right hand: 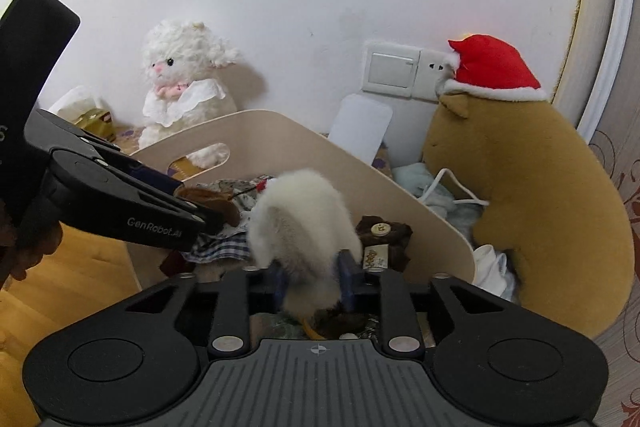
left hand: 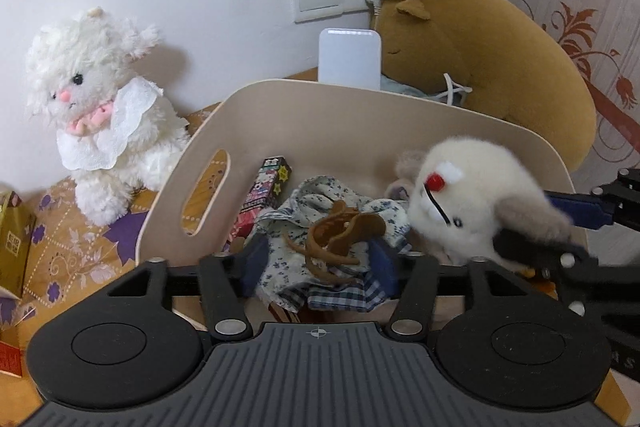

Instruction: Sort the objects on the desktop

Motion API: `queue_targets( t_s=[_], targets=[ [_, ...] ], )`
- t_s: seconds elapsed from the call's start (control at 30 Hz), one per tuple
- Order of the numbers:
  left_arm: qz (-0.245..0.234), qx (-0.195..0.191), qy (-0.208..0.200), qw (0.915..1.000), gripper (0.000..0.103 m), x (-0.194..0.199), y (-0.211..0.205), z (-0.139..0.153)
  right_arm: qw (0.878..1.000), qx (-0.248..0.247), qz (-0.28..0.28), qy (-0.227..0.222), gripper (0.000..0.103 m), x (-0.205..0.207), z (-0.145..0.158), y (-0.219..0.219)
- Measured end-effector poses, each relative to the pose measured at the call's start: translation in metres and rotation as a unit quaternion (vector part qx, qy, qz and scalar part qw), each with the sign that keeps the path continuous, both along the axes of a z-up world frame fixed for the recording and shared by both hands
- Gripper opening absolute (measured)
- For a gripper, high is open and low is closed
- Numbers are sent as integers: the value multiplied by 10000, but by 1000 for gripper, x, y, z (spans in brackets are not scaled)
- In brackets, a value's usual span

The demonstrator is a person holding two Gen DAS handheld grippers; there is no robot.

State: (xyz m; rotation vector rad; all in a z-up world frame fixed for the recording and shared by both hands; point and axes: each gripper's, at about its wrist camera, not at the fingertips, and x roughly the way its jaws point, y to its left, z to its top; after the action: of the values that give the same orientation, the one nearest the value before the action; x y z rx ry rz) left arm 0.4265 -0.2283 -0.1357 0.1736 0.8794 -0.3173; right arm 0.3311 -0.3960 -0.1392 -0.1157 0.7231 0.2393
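A beige wooden bin (left hand: 304, 115) (right hand: 280, 131) holds floral cloth (left hand: 320, 203), a patterned carton (left hand: 268, 187) and other items. My left gripper (left hand: 318, 259) is over the bin with a brown claw hair clip (left hand: 340, 239) between its blue pads; the fingers look closed on it. My right gripper (right hand: 314, 279) is shut on a small white furry plush (right hand: 304, 227) (left hand: 476, 195) and holds it above the bin's right side. The right gripper also shows in the left wrist view (left hand: 560, 235).
A white lamb plush (left hand: 104, 107) (right hand: 184, 79) sits left of the bin by the wall. A brown capybara plush with a red hat (left hand: 480, 39) (right hand: 520, 167) stands at the right. A white power bank (left hand: 348, 55) leans behind the bin. Gold boxes (left hand: 16, 239) lie far left.
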Motion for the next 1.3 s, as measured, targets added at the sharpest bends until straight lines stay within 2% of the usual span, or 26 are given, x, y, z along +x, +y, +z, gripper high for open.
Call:
queue_targets(
  t_s=[0.03, 0.2, 0.3, 0.37, 0.47, 0.53, 0.6, 0.67, 0.8, 0.93, 1.1, 1.3],
  targets=[
    [26, -2, -19, 10000, 67, 0, 1, 1, 10000, 31, 26, 23, 42, 0, 1, 0],
    [124, -71, -19, 9999, 78, 1, 5, 4, 9995, 296, 57, 111, 70, -2, 5, -4],
    [163, -45, -22, 9999, 80, -1, 8, 6, 9986, 495, 9, 167, 78, -2, 7, -6],
    [145, -21, -44, 9999, 80, -4, 9, 7, 9979, 611, -5, 202, 80, -3, 9, -8],
    [205, 54, -220, 9995, 81, -10, 13, 14, 9970, 731, -57, 234, 91, -6, 13, -7],
    [278, 11, -281, 9992, 82, -13, 17, 19, 9965, 804, -96, 212, 93, -8, 17, -6],
    [335, -92, -298, 9990, 82, -17, 22, 26, 9960, 861, -168, 194, 100, -11, 22, -5],
    [386, -187, -322, 9986, 82, -22, 27, 35, 9950, 957, -247, 167, 103, -15, 28, -4],
    [463, -339, -278, 9980, 83, -35, 38, 51, 9929, 1119, -349, 221, 103, -24, 41, 0],
    [565, -353, -281, 9974, 83, -59, 50, 66, 9943, 984, -388, 121, 103, -40, 58, 12],
    [704, -508, -393, 9954, 83, -96, 76, 91, 9937, 1042, -360, 208, 103, -59, 78, 26],
    [1009, -507, -484, 9924, 83, -145, 113, 117, 9943, 1024, -112, 276, 103, -92, 101, 47]
  ],
)
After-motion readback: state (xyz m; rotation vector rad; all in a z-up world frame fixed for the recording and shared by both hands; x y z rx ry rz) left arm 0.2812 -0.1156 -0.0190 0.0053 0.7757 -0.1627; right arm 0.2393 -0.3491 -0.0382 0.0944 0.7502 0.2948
